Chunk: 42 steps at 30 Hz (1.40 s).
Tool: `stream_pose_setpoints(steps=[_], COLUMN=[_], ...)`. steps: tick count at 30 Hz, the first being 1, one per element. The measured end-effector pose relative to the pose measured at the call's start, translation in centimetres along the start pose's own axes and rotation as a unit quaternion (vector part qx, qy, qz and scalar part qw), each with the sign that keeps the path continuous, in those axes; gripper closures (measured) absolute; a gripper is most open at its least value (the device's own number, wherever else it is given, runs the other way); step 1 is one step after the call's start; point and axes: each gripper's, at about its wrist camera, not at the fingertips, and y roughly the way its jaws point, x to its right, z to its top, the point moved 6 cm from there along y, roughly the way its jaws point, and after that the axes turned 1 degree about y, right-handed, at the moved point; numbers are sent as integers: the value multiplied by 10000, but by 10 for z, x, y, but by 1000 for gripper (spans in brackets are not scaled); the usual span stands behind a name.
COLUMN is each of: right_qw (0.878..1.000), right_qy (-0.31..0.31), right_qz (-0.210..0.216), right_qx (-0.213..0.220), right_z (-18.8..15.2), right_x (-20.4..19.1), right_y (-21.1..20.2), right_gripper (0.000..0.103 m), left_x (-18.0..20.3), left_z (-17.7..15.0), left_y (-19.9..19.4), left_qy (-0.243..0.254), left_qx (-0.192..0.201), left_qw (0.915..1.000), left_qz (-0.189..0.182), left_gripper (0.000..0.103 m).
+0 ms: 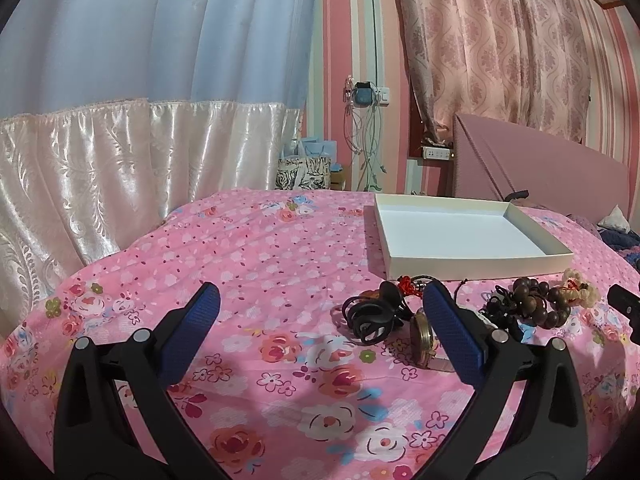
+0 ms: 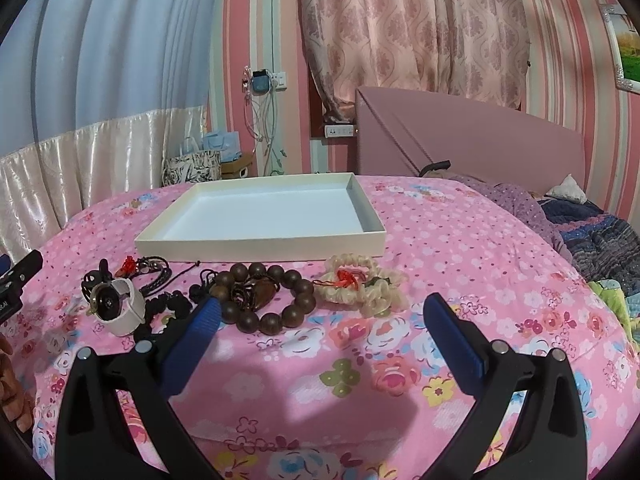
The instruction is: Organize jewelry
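Observation:
A shallow white box (image 2: pixel 260 240) lies empty on the pink floral bedspread; it also shows in the left wrist view (image 1: pixel 476 266). In front of it lies a row of jewelry: a white-strap watch (image 2: pixel 116 304), black cords (image 2: pixel 160 276), a dark wooden bead bracelet (image 2: pixel 268 296) and a cream bead bracelet with red knot (image 2: pixel 364 284). The left view shows black cords (image 1: pixel 372 316), a brass watch (image 1: pixel 424 338) and the wooden beads (image 1: pixel 536 300). My left gripper (image 1: pixel 322 300) is open and empty, left of the pile. My right gripper (image 2: pixel 322 304) is open and empty, just before the bracelets.
The pink bedspread (image 2: pixel 460 248) covers the bed. A pink headboard (image 2: pixel 480 136) stands behind, with a dark crumpled blanket (image 2: pixel 592 236) at the right. Curtains (image 1: pixel 120 152) hang at the left, gift bags (image 2: pixel 196 164) and wall cables beyond the bed.

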Motion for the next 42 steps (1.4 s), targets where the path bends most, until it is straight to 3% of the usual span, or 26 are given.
stream_pose_setpoints(steps=[26, 31, 34, 42], right_qw=[9999, 9997, 9996, 9993], right_qy=[-57, -89, -149, -28], right_qz=[-71, -40, -21, 121], right_qx=[-104, -215, -245, -352], right_z=[-5, -4, -2, 9], right_x=[0, -1, -1, 11], right_y=[1, 4, 4, 9], right_gripper=[2, 2, 2, 3], left_x=[3, 15, 25, 55], left_z=[1, 0, -4, -17], left_y=[-9, -4, 1, 22], left_qy=[123, 256, 352, 363], left_qx=[31, -174, -407, -1155], left_qw=[9998, 9985, 9972, 9889], left_qz=[-179, -458, -519, -862], left_gripper=[3, 5, 11, 45])
